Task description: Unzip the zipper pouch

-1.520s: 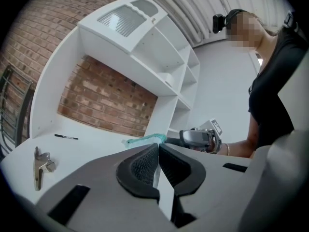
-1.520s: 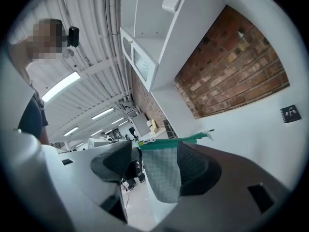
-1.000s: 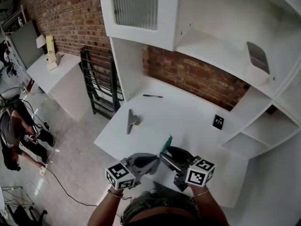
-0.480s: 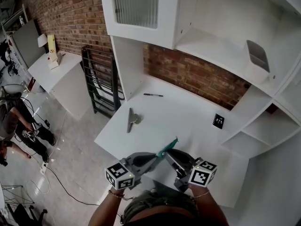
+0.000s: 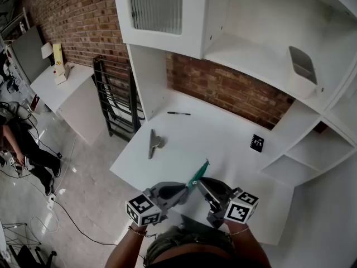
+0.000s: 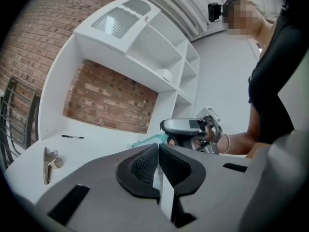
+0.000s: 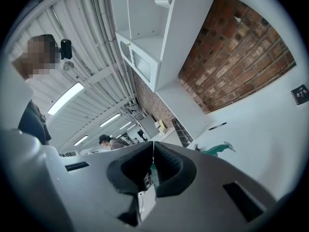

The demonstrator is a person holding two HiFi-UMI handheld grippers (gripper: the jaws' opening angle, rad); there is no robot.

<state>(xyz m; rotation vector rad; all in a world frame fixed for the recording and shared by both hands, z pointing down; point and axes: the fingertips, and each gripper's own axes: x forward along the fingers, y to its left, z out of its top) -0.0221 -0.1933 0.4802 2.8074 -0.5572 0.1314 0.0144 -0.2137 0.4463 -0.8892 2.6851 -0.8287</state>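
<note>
The green zipper pouch [image 5: 198,172] hung in the air above the near edge of the white desk [image 5: 223,138], stretched between the two grippers. The left gripper [image 5: 186,190] had its jaws pressed together on the pouch's near end. The right gripper [image 5: 199,182] was likewise closed tight, green fabric pinched between its pads. Farther off on the desk lay a black pen [image 5: 179,113] and, to the left, a grey metal object [image 5: 152,143].

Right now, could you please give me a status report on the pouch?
Left gripper and right gripper both shut on the green pouch, held over the desk. Zipper state unclear. Pen and metal tool lie clear beyond.
</note>
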